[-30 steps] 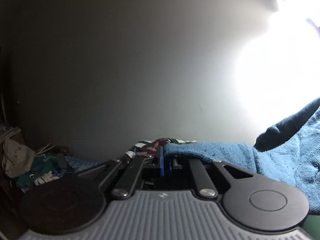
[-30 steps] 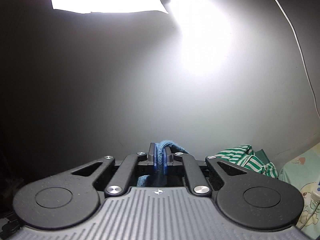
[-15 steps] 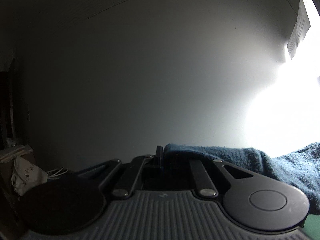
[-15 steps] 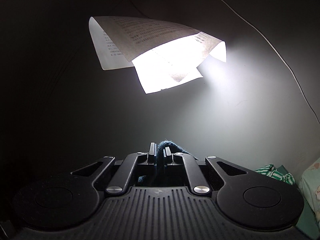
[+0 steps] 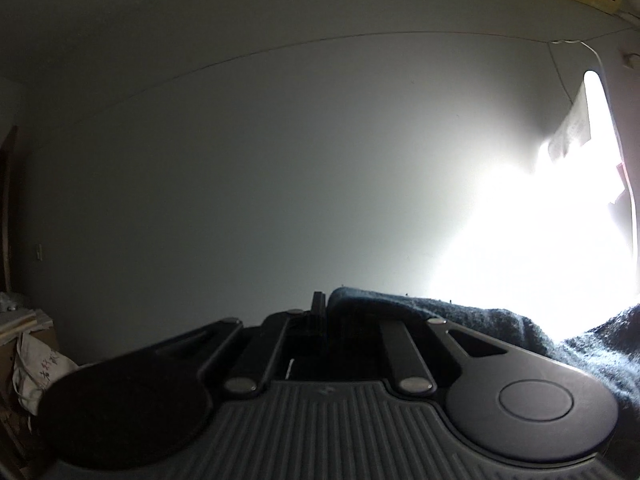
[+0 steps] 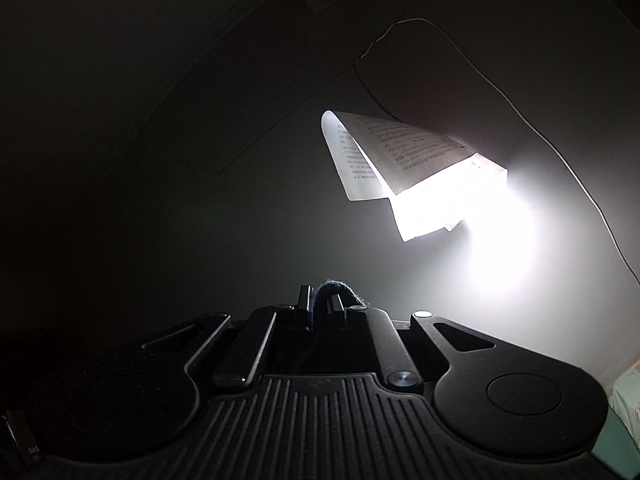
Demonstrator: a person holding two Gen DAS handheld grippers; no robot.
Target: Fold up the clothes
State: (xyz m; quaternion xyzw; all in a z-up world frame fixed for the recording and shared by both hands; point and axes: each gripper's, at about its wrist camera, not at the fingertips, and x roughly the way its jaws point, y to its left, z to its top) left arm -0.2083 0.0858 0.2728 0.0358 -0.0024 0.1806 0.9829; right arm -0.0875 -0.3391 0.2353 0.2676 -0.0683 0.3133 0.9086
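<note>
My left gripper (image 5: 325,305) is shut on an edge of the blue knitted garment (image 5: 492,324), which stretches away to the right edge of the left wrist view. My right gripper (image 6: 320,304) is shut on another bunched bit of the same blue garment (image 6: 336,286), which pokes up between its fingers. Both grippers are raised and tilted up toward the wall and ceiling. The rest of the garment hangs out of sight.
A bright wall lamp shaded by printed paper (image 6: 404,168) glares at the right, also in the left wrist view (image 5: 560,216). A cord (image 6: 540,132) runs along the wall. Clutter and a white bag (image 5: 36,364) sit at lower left. A patterned sheet (image 6: 626,400) shows at lower right.
Both grippers have tilted and risen upward with the garment held; the pile of clothes and striped cloth below have dropped out of view, and the ceiling line now shows.
</note>
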